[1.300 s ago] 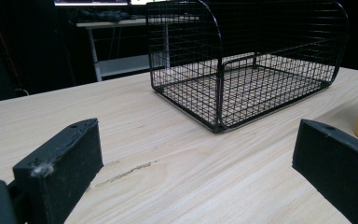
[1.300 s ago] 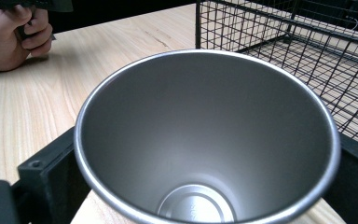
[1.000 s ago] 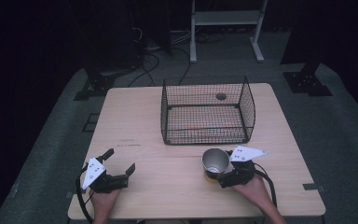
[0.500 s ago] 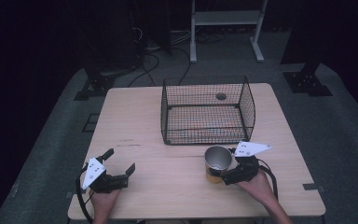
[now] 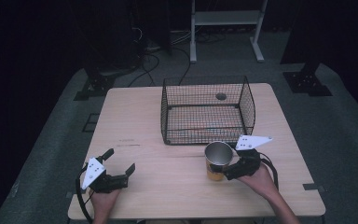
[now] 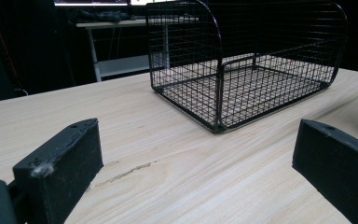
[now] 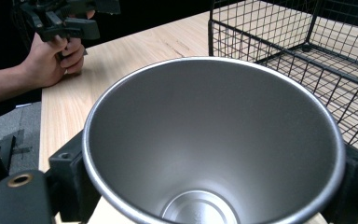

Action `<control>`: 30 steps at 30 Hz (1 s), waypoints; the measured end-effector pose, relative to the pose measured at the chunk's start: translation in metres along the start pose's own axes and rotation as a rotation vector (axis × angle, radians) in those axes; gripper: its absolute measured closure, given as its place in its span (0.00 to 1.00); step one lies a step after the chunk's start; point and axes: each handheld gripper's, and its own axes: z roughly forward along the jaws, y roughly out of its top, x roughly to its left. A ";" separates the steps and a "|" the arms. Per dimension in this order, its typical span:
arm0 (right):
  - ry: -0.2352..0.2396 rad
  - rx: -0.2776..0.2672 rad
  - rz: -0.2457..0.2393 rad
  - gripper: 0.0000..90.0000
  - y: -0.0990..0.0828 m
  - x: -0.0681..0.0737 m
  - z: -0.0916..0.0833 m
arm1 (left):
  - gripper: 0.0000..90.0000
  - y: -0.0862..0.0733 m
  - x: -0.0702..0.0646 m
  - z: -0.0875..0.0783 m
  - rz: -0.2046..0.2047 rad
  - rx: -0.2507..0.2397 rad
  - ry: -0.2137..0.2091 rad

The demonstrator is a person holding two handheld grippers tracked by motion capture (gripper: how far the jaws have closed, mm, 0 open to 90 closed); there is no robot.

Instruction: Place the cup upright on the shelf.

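Observation:
A steel cup [image 5: 218,153] with a yellow-orange outside stands upright just in front of the wire basket [image 5: 207,109], and my right gripper [image 5: 221,169] is shut on it from the near right. In the right gripper view the cup's [image 7: 214,140] open mouth faces the camera, empty inside, with my right gripper's [image 7: 212,186] black jaws pressed on both sides of it. My left gripper [image 5: 119,161] rests open near the table's front left with nothing between its fingers. Its jaws stand wide apart in the left gripper view [image 6: 198,140], pointing at the basket [image 6: 242,70].
The black wire basket sits at the back middle of the wooden table [image 5: 135,116] and looks empty. A round hole [image 5: 221,96] in the tabletop shows behind it. The person's hand with the left gripper [image 7: 70,18] shows far off in the right gripper view.
My right gripper has shifted slightly toward the basket with the cup held in it, and seems a little higher. The left gripper has stayed put.

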 end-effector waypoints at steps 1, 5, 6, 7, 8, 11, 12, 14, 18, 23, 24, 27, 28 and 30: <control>0.002 -0.002 0.002 0.13 0.001 -0.001 -0.001 | 0.01 0.000 0.000 0.000 0.000 0.000 0.000; 0.008 -0.002 0.005 0.13 0.005 -0.003 -0.003 | 0.01 0.000 0.000 0.000 -0.001 0.000 0.000; 0.010 -0.006 0.007 0.13 0.006 -0.004 -0.004 | 0.01 0.000 0.000 0.000 -0.001 0.000 0.000; 0.013 -0.008 0.008 0.13 0.007 -0.005 -0.004 | 0.01 0.000 0.000 0.000 -0.001 0.000 0.000; 0.016 -0.008 0.012 0.13 0.008 -0.006 -0.005 | 0.01 0.000 0.000 0.000 -0.001 0.000 0.000; 0.021 -0.017 0.017 0.13 0.011 -0.008 -0.007 | 0.01 0.000 0.000 0.000 -0.001 0.000 0.000; 0.027 -0.019 0.023 0.13 0.014 -0.010 -0.008 | 0.01 0.000 0.000 0.000 -0.002 0.000 0.000; 0.025 -0.018 0.019 0.13 0.016 -0.010 -0.009 | 0.01 0.000 0.000 0.000 -0.002 -0.001 -0.001; 0.034 -0.020 0.018 0.13 0.021 -0.012 -0.010 | 0.01 0.000 0.000 0.000 -0.001 -0.001 -0.001; 0.048 -0.020 0.018 0.13 0.028 -0.014 -0.012 | 0.01 0.000 0.000 0.000 -0.003 0.000 -0.001; 0.048 -0.022 0.017 0.13 0.031 -0.015 -0.013 | 0.01 0.000 0.000 0.000 -0.002 0.000 -0.001; 0.052 -0.023 0.016 0.13 0.034 -0.016 -0.014 | 0.01 0.000 0.000 0.000 -0.002 0.001 -0.002; 0.053 -0.023 0.014 0.13 0.036 -0.017 -0.014 | 0.01 0.000 0.000 0.000 -0.002 0.001 -0.002; 0.058 -0.023 0.013 0.13 0.038 -0.018 -0.015 | 0.01 0.000 0.000 0.000 -0.002 0.000 -0.002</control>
